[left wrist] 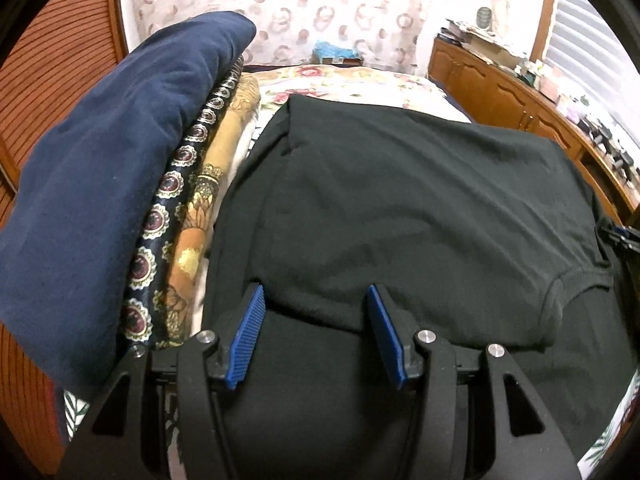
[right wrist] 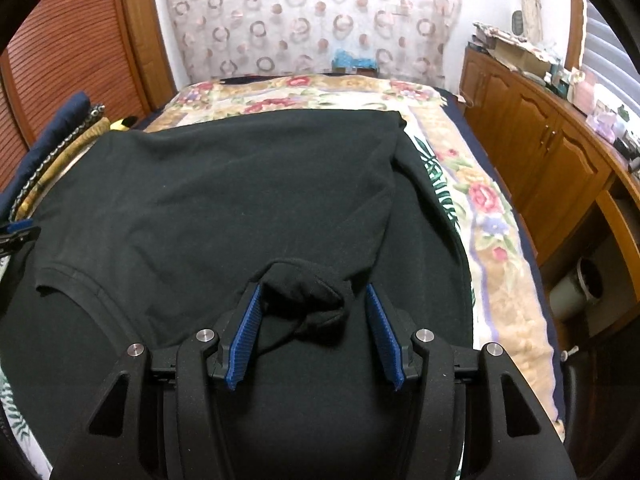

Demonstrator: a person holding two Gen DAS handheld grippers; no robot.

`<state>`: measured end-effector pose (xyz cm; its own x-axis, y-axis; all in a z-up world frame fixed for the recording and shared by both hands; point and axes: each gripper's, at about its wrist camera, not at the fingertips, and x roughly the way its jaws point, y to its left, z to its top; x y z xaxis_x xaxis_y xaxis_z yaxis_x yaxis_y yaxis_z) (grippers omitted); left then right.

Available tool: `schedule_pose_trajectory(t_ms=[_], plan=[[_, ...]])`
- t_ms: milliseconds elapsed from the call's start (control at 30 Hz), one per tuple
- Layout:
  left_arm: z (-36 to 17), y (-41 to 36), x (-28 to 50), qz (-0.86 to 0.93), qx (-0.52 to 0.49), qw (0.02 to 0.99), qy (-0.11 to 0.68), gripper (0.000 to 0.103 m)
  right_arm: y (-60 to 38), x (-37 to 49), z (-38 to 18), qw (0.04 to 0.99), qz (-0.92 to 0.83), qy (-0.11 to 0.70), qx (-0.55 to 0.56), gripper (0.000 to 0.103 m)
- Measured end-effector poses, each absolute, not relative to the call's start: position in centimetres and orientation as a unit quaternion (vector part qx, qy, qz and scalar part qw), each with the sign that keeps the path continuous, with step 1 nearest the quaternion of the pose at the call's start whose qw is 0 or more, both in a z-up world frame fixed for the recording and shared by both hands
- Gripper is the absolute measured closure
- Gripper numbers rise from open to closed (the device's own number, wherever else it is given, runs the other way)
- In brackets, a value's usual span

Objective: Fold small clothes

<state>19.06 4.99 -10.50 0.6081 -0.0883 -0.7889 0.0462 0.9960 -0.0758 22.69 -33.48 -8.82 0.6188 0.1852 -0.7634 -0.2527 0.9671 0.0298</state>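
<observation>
A black T-shirt (left wrist: 400, 200) lies spread on the bed with its upper layer folded over toward me. My left gripper (left wrist: 316, 292) is open just above it, and the folded edge runs across the gap between the blue pads (left wrist: 250, 332). In the right wrist view the same shirt (right wrist: 200, 200) fills the middle, one sleeve (right wrist: 60, 276) at the left. My right gripper (right wrist: 314, 290) is open too, and a loose bunch of black fabric (right wrist: 308, 292) sits between its pads without being squeezed. Each gripper's tip shows at the edge of the other view, the right gripper (left wrist: 618, 236) and the left gripper (right wrist: 16, 232).
A stack of folded clothes, navy (left wrist: 100, 160) on top of patterned ones (left wrist: 172, 200), sits left of the shirt. The floral bedspread (right wrist: 492, 220) shows to the right and beyond. A wooden cabinet (right wrist: 560, 160) runs along the right, and a louvred wooden door (right wrist: 72, 40) stands at the left.
</observation>
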Motion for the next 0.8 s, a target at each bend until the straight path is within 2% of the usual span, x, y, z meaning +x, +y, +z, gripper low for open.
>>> schedule_pose_trajectory(t_ms=[200,267,333,367,400,433,500,800], plan=[[-10.5,4.9,18.9,-0.035,-0.036,0.9,0.434,0.051,-33.4,22.5,-8.8,0.899,0.119,0.419,-0.042,0.05],[-10.4,4.8,18.7,-0.035,-0.038,0.903,0.427,0.06,-33.4,22.5,-8.7,0.899,0.119,0.419,-0.041,0.05],[-10.4,5.3,18.4,-0.035,-0.05,0.905,0.422,0.082,-33.5,22.5,-8.7,0.9,0.117,0.418,-0.04,0.053],[-10.3,5.3,18.6,-0.036,-0.057,0.903,0.423,0.086,-33.5,22.5,-8.7,0.9,0.119,0.417,-0.039,0.058],[-10.2,5.5,18.7,-0.043,-0.065,0.903,0.423,0.092,-33.5,22.4,-8.6,0.9,0.122,0.416,-0.039,0.073],[-10.1,5.6,18.8,-0.045,-0.067,0.903,0.423,0.094,-33.3,22.4,-8.6,0.899,0.133,0.416,-0.04,0.081],[-9.9,5.4,18.8,-0.055,-0.06,0.903,0.422,0.096,-32.8,22.5,-8.4,0.896,0.144,0.418,-0.042,0.095],[-6.0,5.8,15.9,-0.085,-0.064,0.926,0.361,0.098,-32.6,20.8,-4.3,0.915,0.162,0.368,-0.04,0.097]])
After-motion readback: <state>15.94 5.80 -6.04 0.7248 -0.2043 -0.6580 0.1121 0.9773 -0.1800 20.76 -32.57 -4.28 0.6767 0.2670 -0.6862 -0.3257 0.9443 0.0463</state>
